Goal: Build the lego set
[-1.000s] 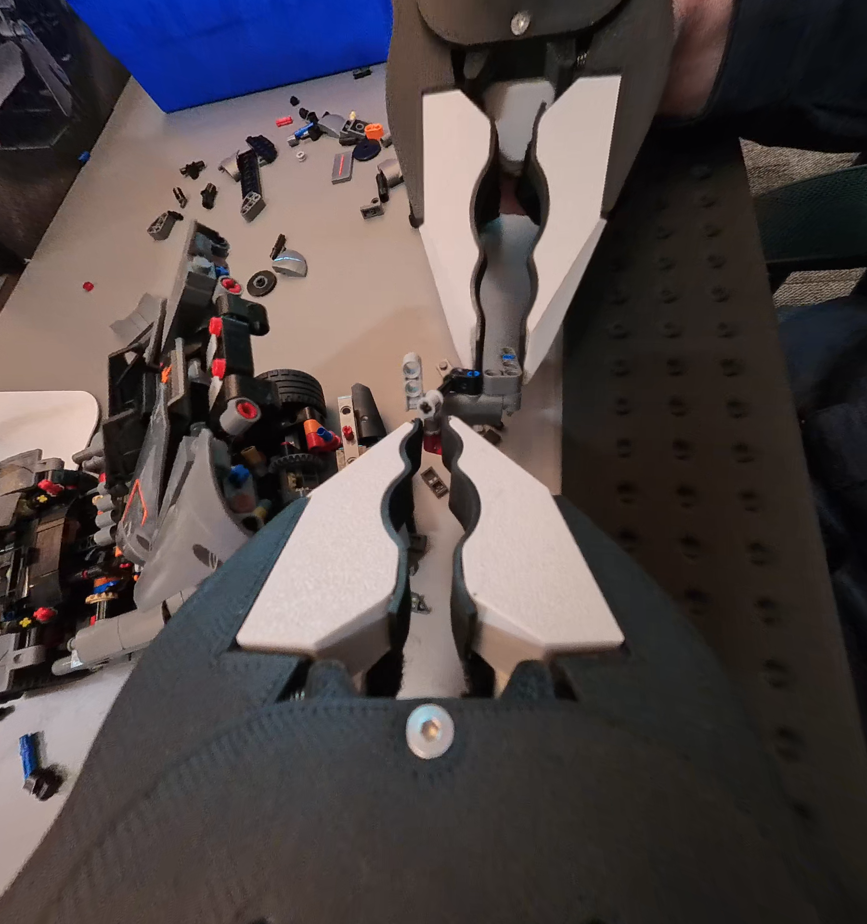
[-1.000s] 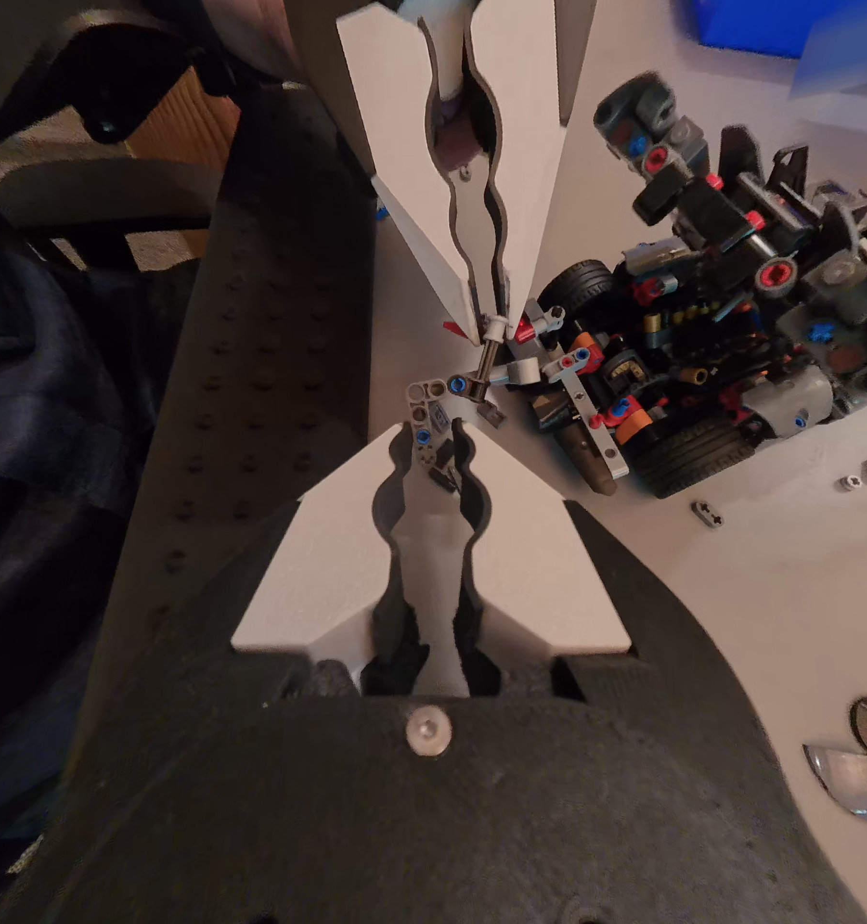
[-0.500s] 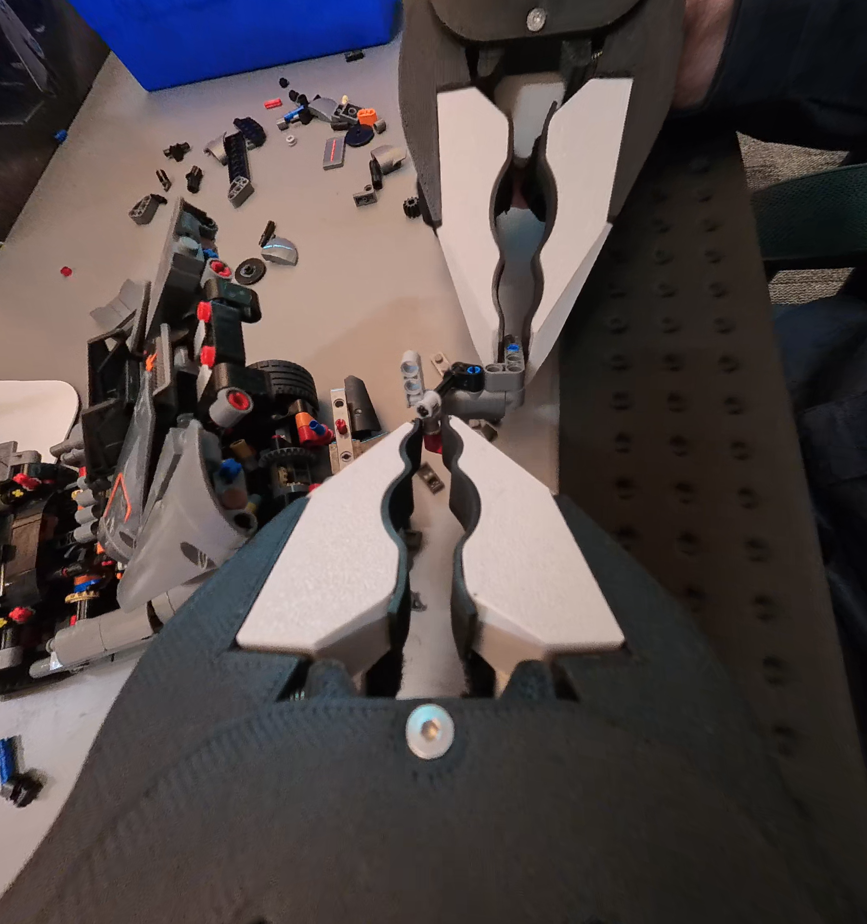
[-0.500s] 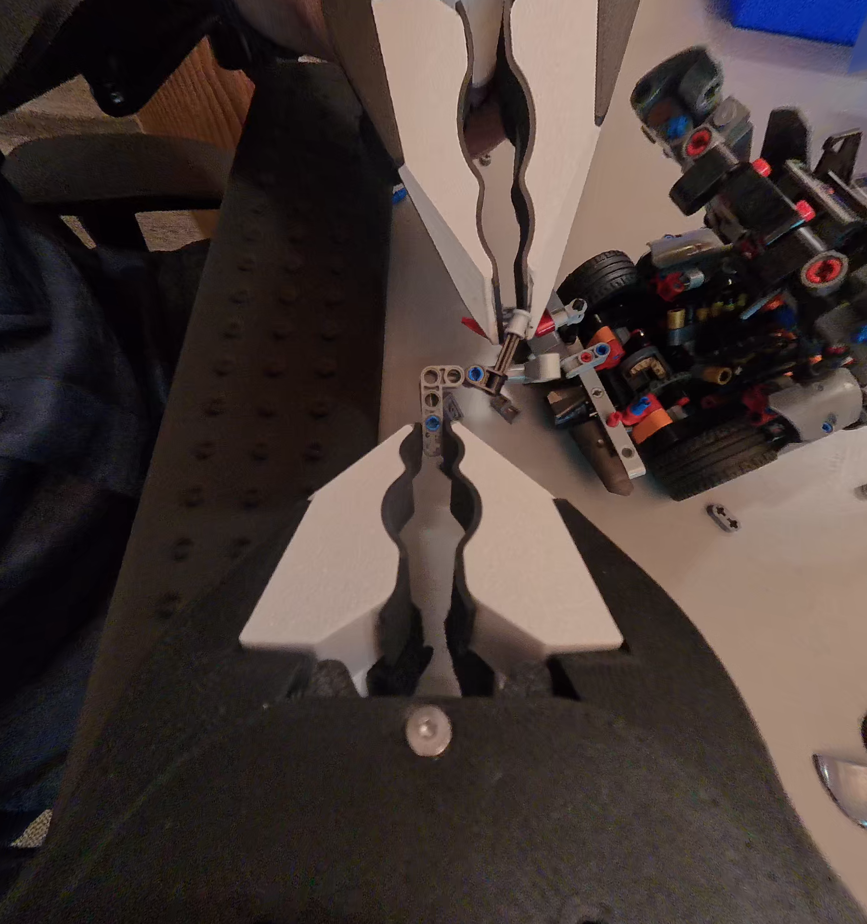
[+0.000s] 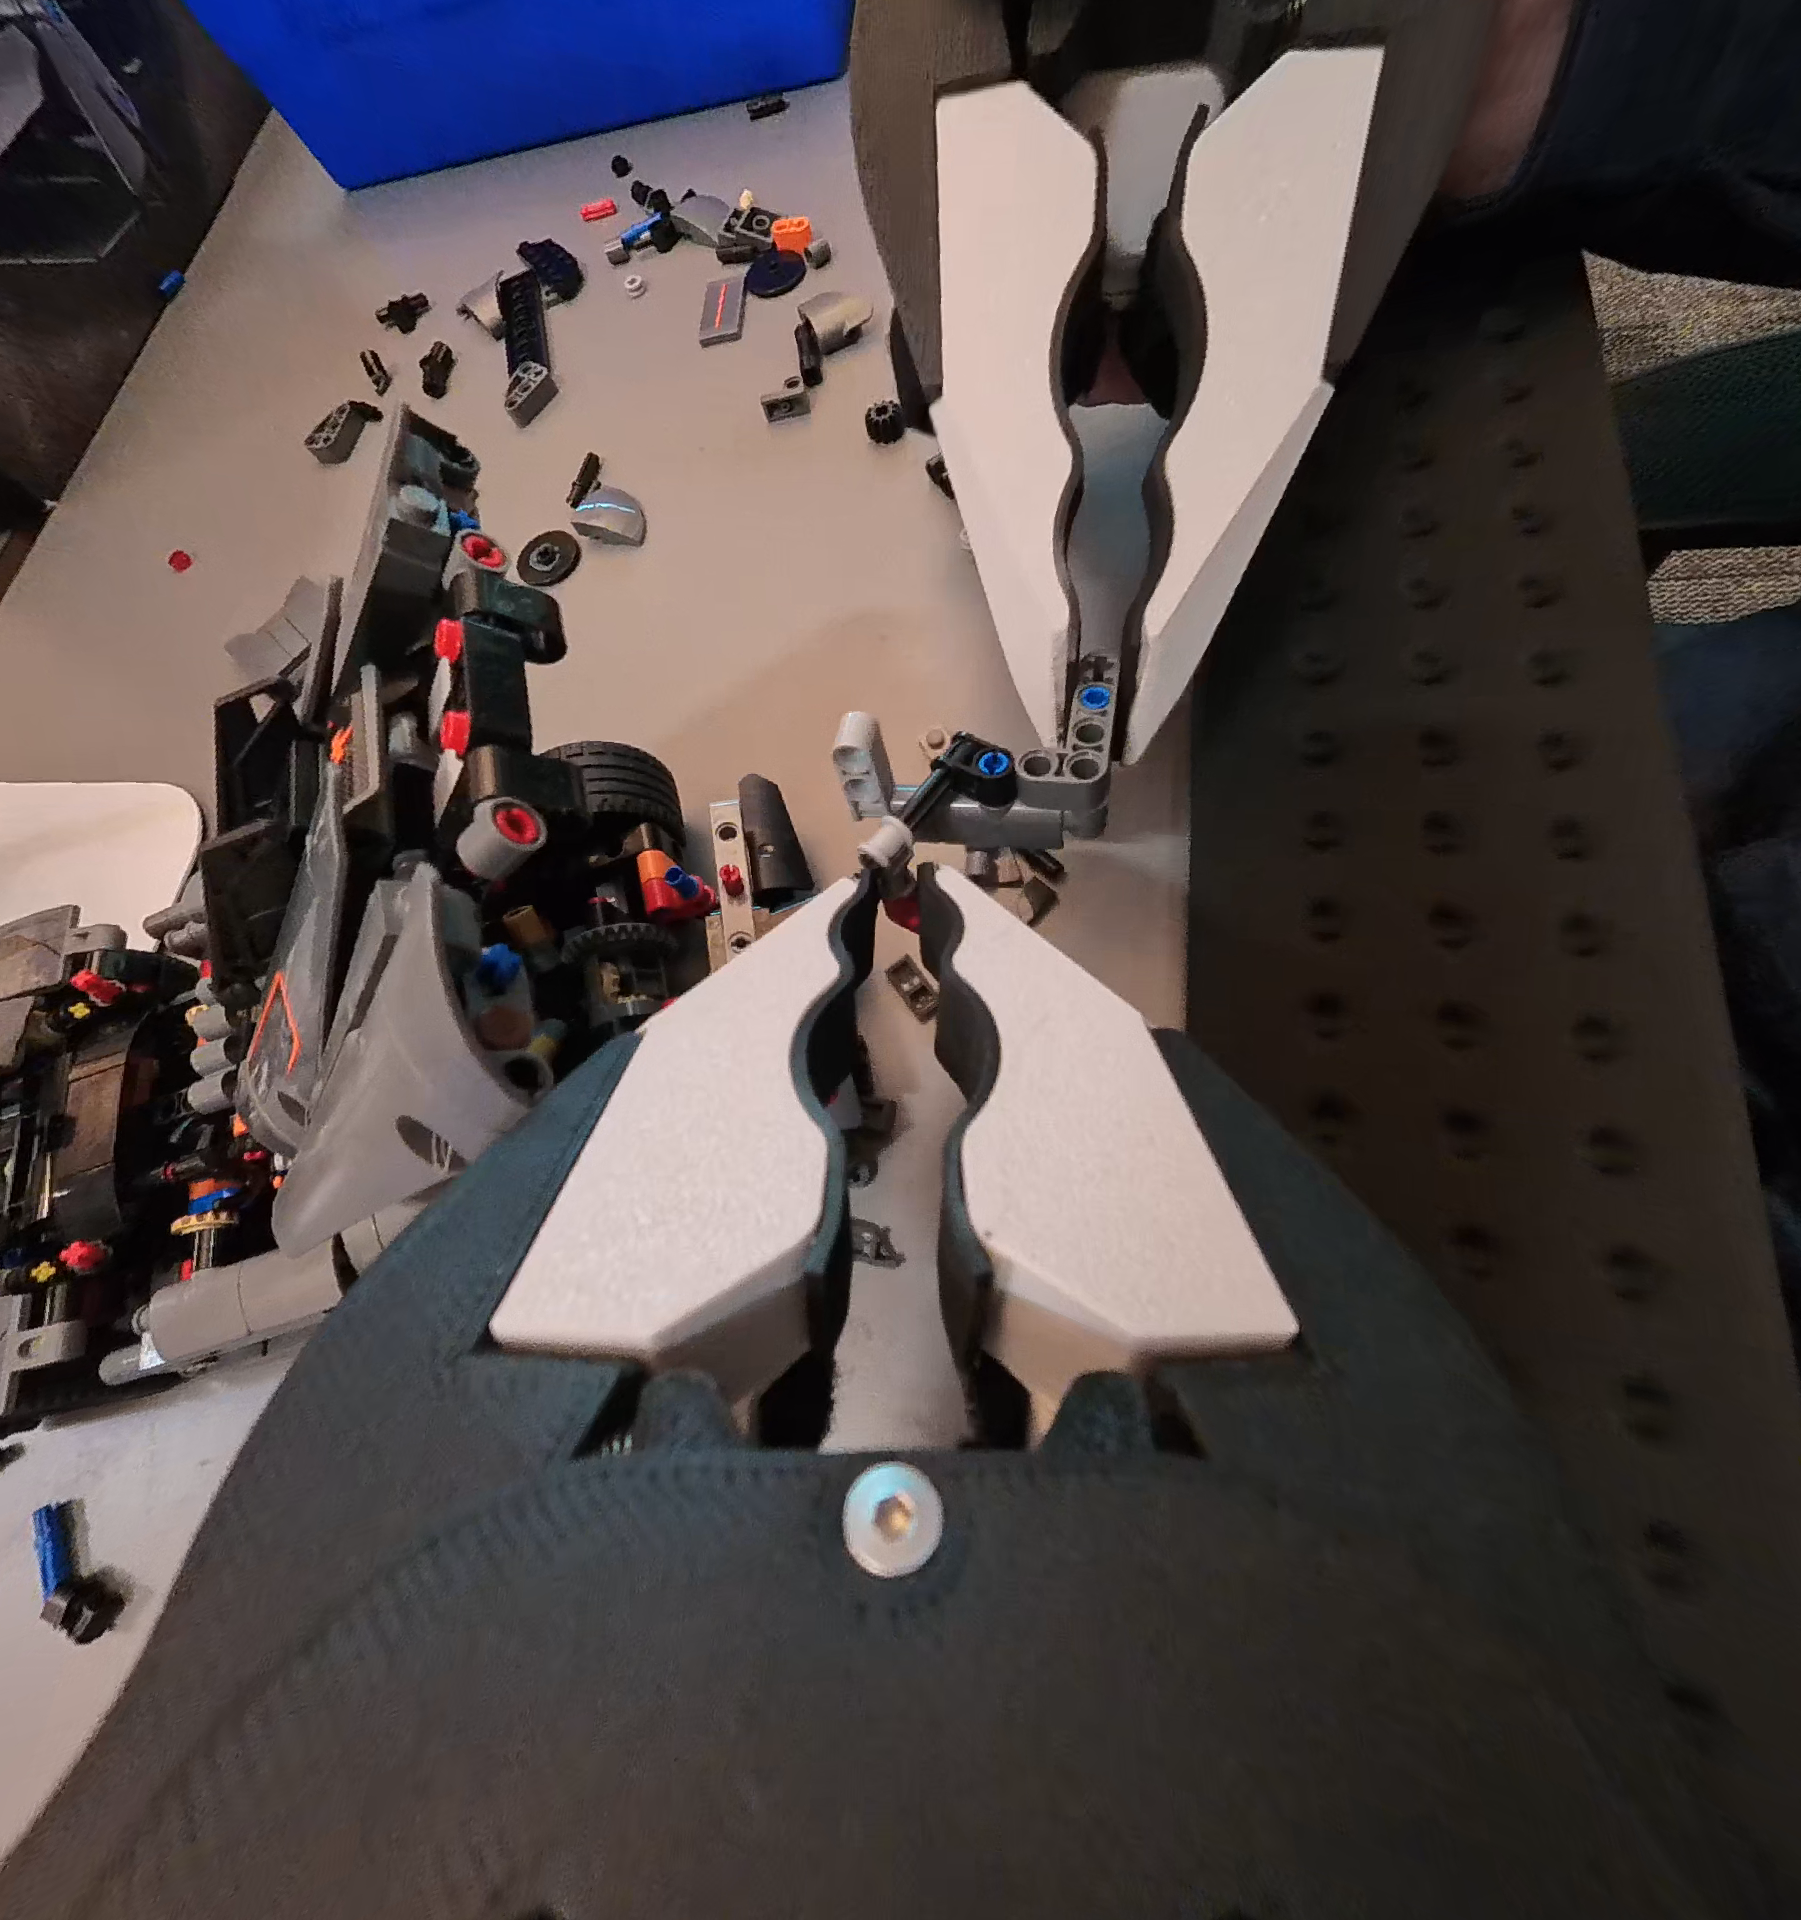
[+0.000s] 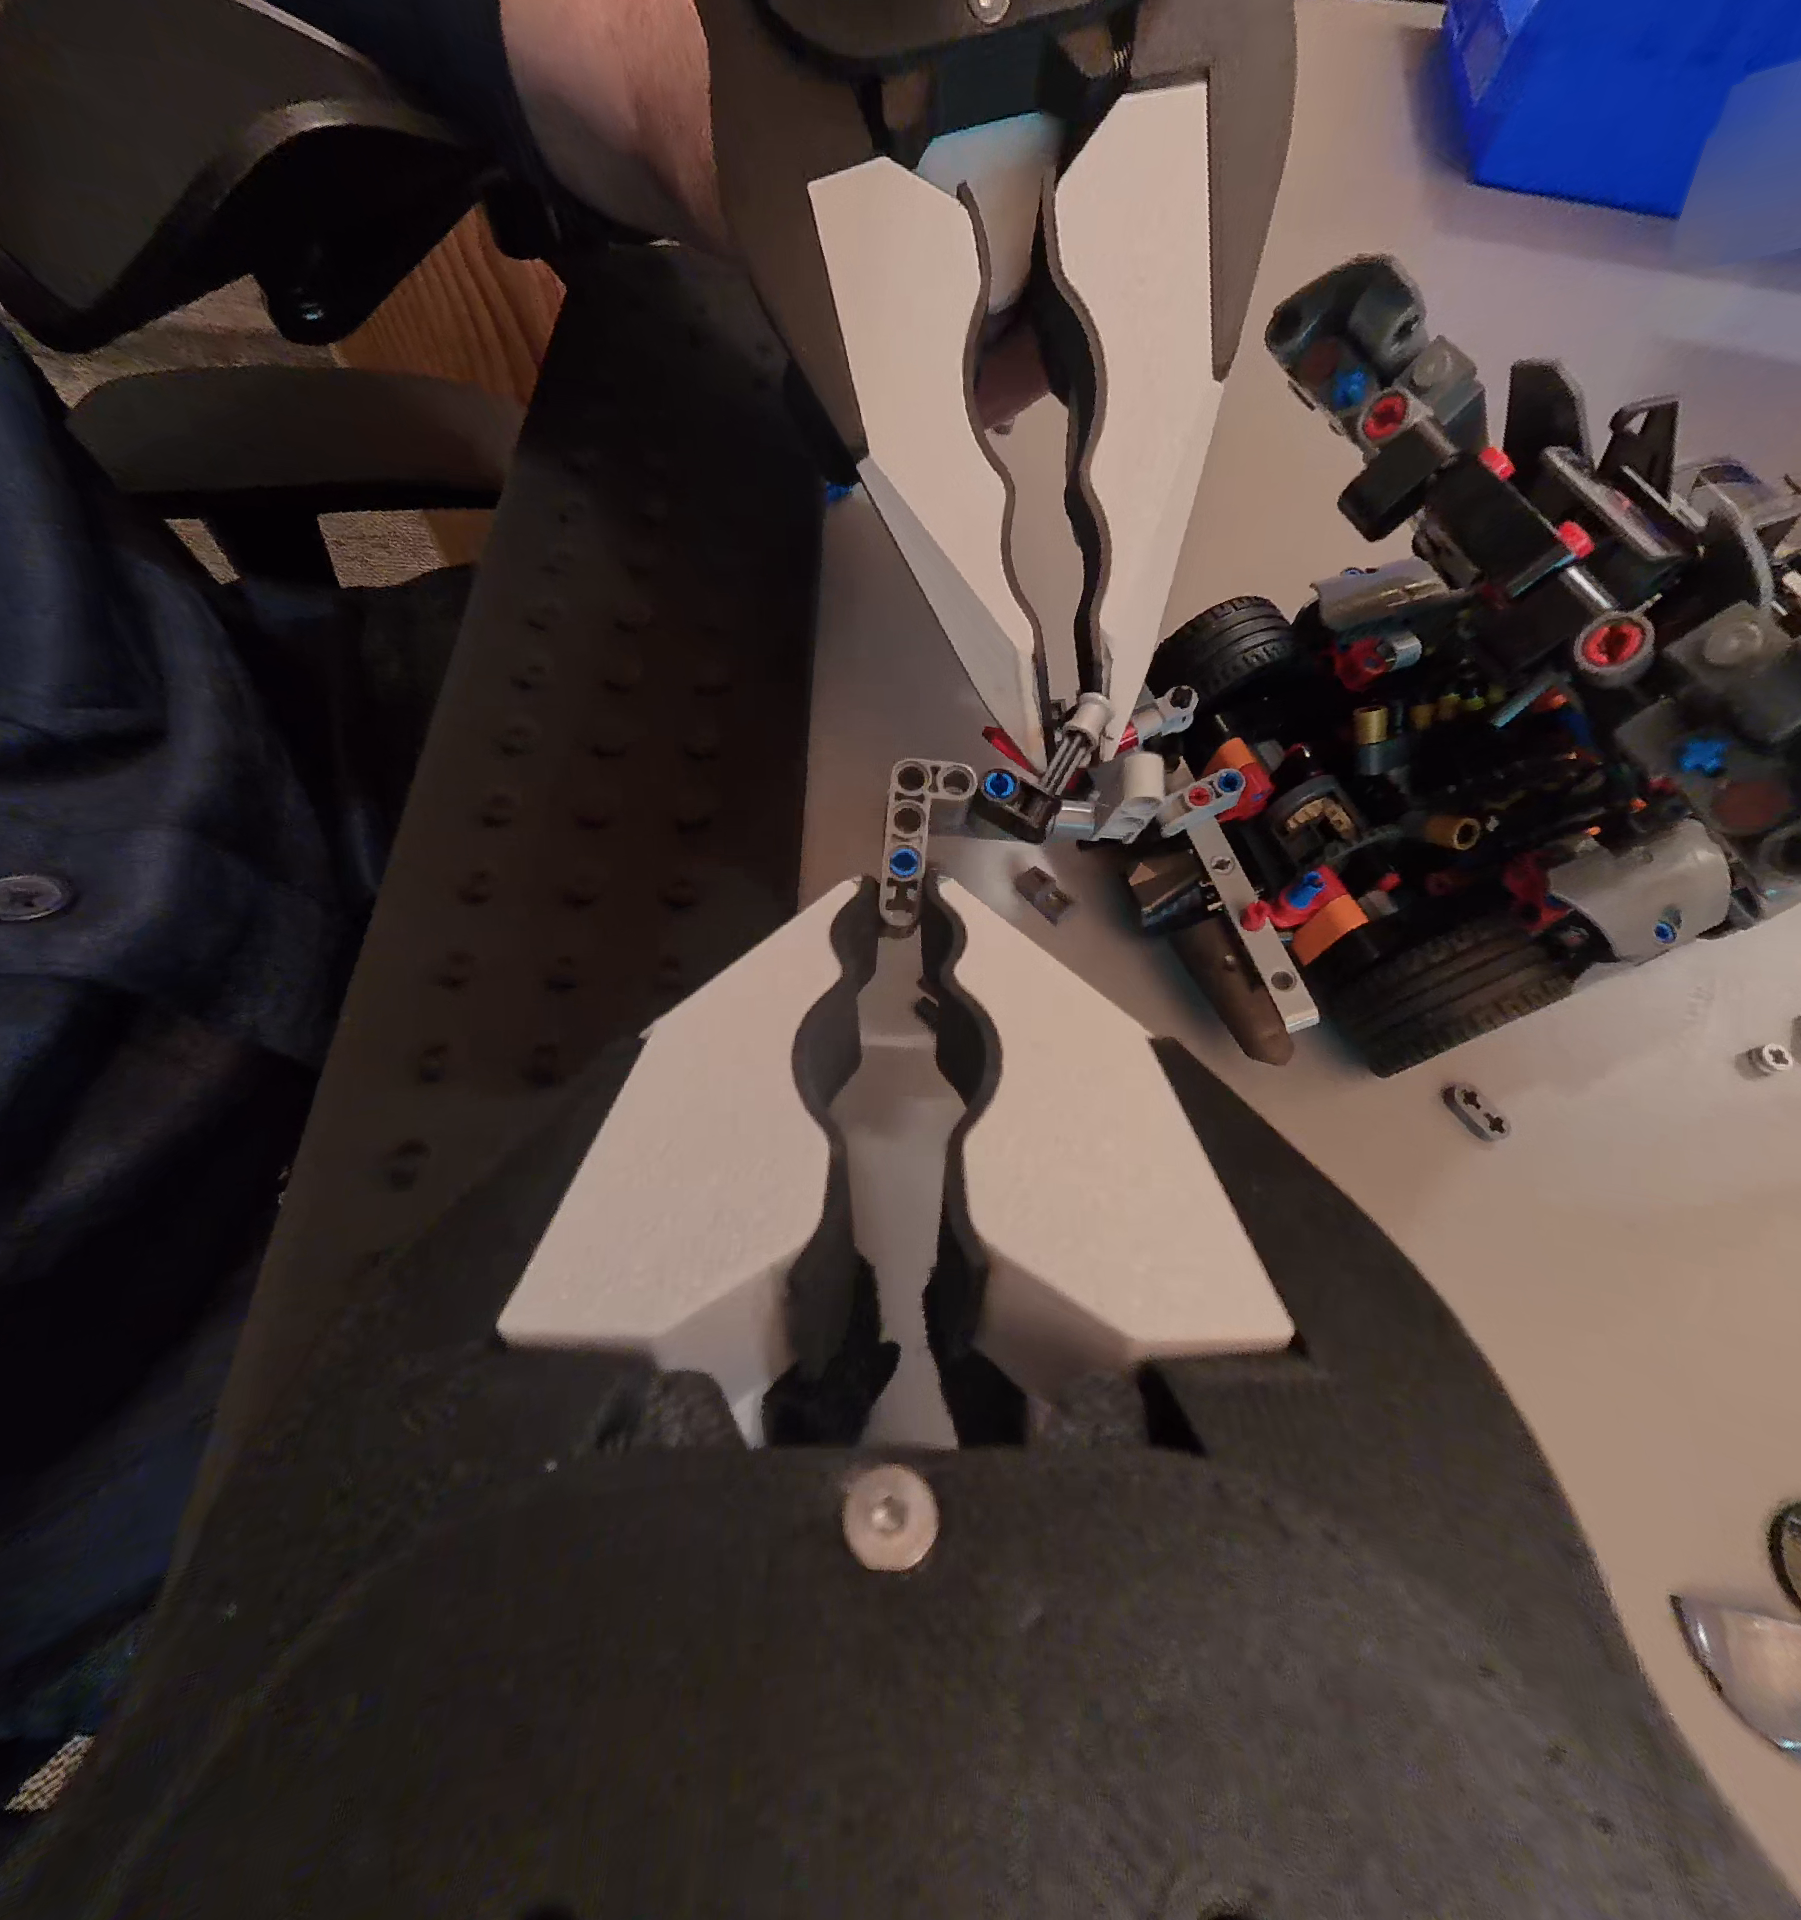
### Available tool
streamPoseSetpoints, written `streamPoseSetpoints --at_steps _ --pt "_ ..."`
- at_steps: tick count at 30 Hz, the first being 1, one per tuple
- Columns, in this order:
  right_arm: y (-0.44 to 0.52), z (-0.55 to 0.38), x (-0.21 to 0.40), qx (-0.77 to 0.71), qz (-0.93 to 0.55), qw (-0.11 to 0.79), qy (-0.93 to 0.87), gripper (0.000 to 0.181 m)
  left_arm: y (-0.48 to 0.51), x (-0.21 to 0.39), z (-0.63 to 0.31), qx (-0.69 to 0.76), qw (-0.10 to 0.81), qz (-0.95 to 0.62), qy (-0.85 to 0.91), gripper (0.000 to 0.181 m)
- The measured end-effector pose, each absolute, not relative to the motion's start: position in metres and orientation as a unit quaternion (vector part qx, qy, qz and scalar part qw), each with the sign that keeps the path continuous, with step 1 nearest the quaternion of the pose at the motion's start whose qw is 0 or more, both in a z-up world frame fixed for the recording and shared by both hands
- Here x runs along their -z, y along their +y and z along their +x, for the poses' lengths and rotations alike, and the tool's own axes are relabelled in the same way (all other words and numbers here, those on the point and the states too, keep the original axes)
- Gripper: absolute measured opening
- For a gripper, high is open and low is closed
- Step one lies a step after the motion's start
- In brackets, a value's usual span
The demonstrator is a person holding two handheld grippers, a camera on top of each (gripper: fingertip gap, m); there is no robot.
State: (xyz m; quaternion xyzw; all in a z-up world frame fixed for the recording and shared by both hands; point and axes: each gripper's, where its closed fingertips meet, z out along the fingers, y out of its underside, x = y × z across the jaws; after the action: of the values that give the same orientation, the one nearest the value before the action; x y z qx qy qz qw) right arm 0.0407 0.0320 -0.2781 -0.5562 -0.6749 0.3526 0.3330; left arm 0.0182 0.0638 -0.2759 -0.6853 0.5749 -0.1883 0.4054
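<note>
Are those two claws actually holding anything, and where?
Right gripper pinches the grey L-shaped beam by its long end; left gripper grips the small axle joined to it.

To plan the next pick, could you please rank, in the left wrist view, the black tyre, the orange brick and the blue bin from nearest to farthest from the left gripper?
1. The black tyre, on the car just left of the left gripper.
2. The orange brick, among loose parts farther up the table.
3. The blue bin, at the table's far edge.
</note>
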Motion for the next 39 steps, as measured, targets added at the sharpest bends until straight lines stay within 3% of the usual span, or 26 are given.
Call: streamPoseSetpoints --at_steps 39 --pt "0.059 0.039 0.283 -0.341 -0.633 0.332 -0.61 0.004 0.08 0.273 0.011 0.087 0.436 -0.694 0.566 0.004"
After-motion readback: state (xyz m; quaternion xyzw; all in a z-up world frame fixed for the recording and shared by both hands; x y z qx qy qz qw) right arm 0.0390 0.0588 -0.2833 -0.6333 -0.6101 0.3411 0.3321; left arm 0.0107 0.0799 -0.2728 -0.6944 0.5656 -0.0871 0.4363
